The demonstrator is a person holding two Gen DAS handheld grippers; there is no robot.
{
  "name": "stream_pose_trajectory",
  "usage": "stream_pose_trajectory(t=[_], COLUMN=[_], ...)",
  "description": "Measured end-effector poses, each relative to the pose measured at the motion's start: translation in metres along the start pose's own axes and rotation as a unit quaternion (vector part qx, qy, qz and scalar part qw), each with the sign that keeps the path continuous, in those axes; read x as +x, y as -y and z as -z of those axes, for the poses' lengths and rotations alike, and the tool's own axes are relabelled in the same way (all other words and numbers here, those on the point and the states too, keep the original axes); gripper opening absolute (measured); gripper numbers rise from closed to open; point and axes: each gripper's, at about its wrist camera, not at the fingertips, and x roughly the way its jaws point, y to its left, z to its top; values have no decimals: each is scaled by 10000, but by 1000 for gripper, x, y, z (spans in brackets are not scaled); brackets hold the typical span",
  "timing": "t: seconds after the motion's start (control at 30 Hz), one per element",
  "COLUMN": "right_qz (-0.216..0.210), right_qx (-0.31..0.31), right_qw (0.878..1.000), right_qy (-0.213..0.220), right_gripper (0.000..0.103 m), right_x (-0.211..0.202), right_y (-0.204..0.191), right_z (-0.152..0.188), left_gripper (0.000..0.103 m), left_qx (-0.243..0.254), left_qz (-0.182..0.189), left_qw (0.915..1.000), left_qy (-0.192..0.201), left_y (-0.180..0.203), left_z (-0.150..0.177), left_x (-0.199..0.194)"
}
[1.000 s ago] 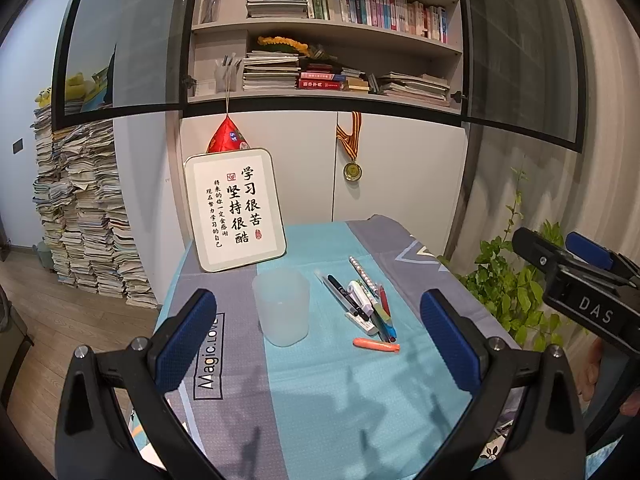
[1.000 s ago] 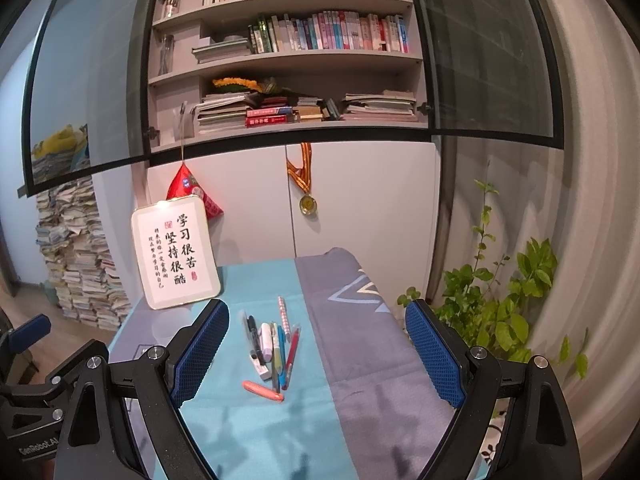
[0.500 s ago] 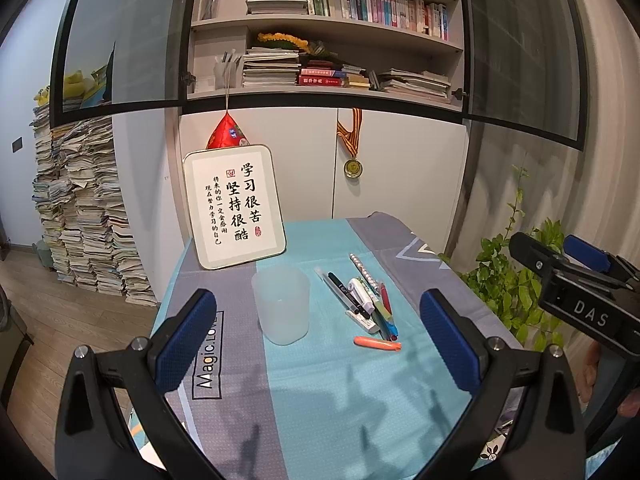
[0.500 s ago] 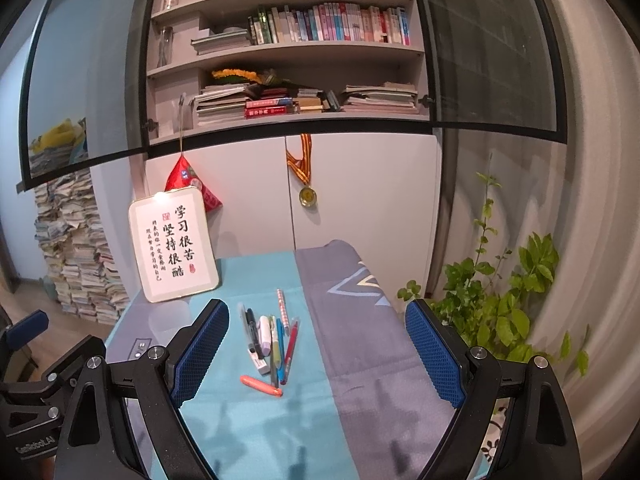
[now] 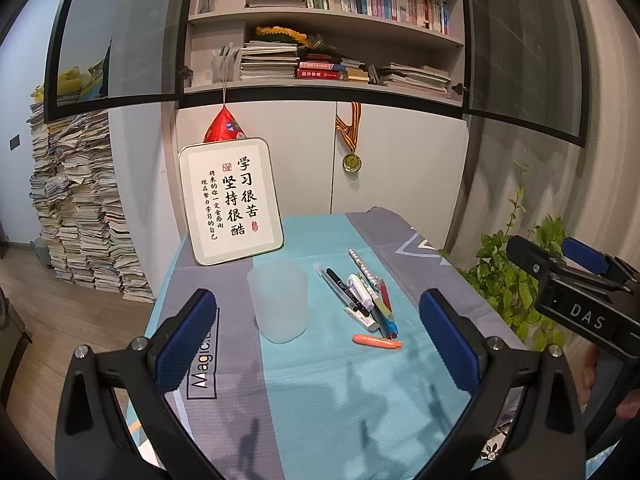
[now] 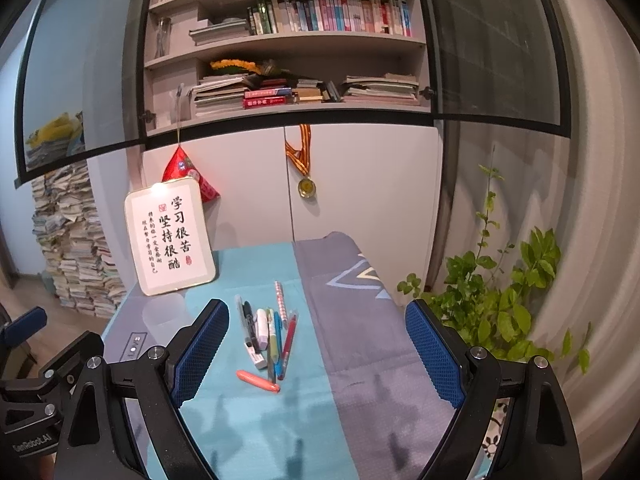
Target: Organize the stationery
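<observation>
Pens lie ahead between both empty, wide-open claws, left and right

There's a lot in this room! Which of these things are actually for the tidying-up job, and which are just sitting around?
For the job:
- translucent cup, standing empty
- bundle of pens lying beside it
- orange marker, apart from the bundle
- left hand-held gripper and right hand-held gripper, both open

Just there:
- framed calligraphy sign
- medal
- potted plant
- bookshelf
- paper stacks

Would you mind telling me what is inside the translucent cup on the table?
The translucent cup looks empty; no pens stand in it. Its frosted wall blurs the bottom, so something small lying there cannot be ruled out.
</observation>
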Motion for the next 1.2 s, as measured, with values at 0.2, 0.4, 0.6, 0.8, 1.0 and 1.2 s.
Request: stream_pose_trajectory(t=[0.2, 0.4, 0.6, 0.8, 1.0, 1.2], right_qz=[6, 9, 15, 42, 114, 150], right_qx=[18, 17, 32, -29, -104, -151], right_qw=[9999, 9999, 9999, 9996, 9993, 9983], right_qy=[-110, -113, -150, -267, -338, -534], right_gripper=[90, 90, 90, 90, 90, 90], right_x=[6, 9, 13, 23, 35, 56], right_y=[1, 2, 3, 3, 4, 6], right_z=[-2, -5, -6, -7, -3, 5], left_gripper=[101, 101, 101, 101, 101, 93], left_qx=[6, 11, 59, 114, 136, 106], left_qz=[-6, -19, -8, -40, -57, -3], left_qw=[10000, 10000, 10000, 9999, 9997, 9982], left_qy=[-8, 14, -6, -69, -205, -594], left_y=[1, 1, 1, 3, 3, 4], left_z=[1, 0, -1, -1, 1, 8], left_x=[2, 6, 11, 16, 28, 56])
